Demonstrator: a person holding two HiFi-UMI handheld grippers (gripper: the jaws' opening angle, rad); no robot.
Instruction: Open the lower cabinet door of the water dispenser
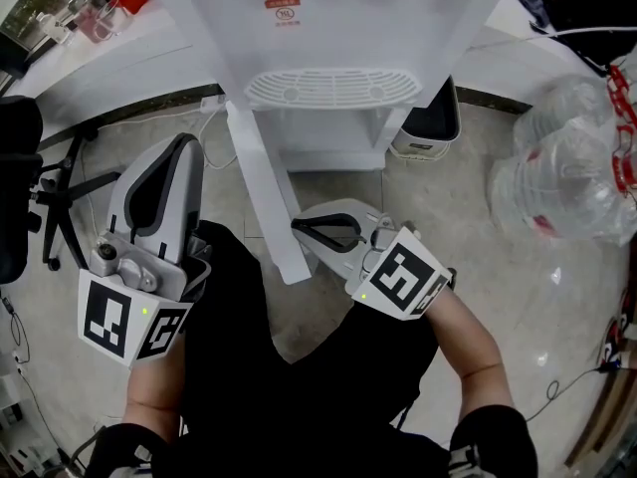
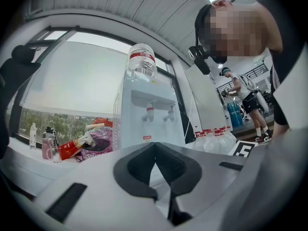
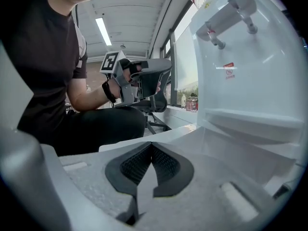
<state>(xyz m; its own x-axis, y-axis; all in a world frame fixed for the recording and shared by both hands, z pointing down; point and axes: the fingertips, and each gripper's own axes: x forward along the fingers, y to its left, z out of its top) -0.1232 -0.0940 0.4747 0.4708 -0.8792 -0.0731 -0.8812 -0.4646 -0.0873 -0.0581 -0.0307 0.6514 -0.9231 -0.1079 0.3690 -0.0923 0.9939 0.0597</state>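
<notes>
1. Water dispenser [image 1: 328, 28]: white, boxy, smooth plastic, standing on the floor ahead of you.
2. Lower cabinet door [image 1: 261, 187]: flat white slab, standing open towards you, seen edge-on between your grippers.
3. Bottles [image 1: 572, 167]: clear, rounded plastic, on the floor at right.
4. Left gripper [image 1: 187, 143]: grey shell, jaws together, empty.
5. Right gripper [image 1: 297, 225]: jaws closed on nothing, tip just beside the door.

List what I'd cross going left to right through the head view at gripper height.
From the left: black office chair → left gripper → open lower cabinet door → right gripper → clear water jugs.
</notes>
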